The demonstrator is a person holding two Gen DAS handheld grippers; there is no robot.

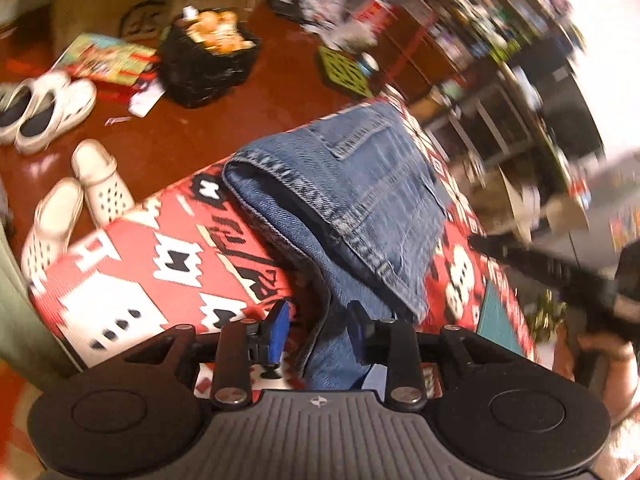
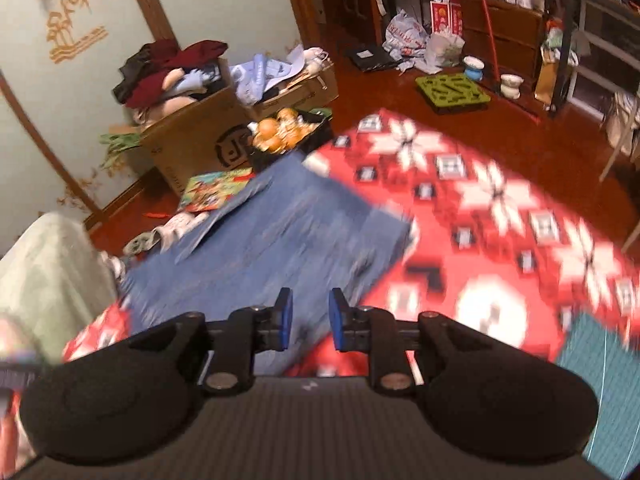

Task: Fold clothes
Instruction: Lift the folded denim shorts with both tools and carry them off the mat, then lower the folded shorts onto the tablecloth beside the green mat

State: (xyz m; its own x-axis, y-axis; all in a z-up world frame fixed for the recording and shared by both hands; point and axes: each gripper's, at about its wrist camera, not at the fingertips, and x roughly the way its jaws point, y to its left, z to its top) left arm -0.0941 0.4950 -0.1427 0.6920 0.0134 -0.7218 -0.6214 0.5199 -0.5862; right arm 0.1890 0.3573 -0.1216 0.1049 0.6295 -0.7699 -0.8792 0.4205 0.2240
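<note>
Folded blue jeans (image 1: 352, 188) lie on a red, white and black patterned cloth (image 1: 132, 280) that covers a raised surface. My left gripper (image 1: 319, 332) hangs low over the near end of the jeans. It is open: a strip of denim runs between the blue pads (image 1: 280, 330), which do not pinch it. In the right wrist view the jeans (image 2: 272, 236) are a blurred flat blue rectangle. My right gripper (image 2: 311, 320) is open above their near edge with nothing held. A blurred black shape (image 1: 560, 280) and a person's hand (image 1: 612, 356) show at the right.
White clogs (image 1: 100, 184) and white shoes (image 1: 44, 112) lie on the red-brown floor past the cloth's edge. A black bag of orange things (image 1: 208, 64), cardboard boxes (image 2: 192, 140) and a green tray (image 2: 452, 92) stand beyond. A teal sheet (image 2: 592, 380) lies on the cloth.
</note>
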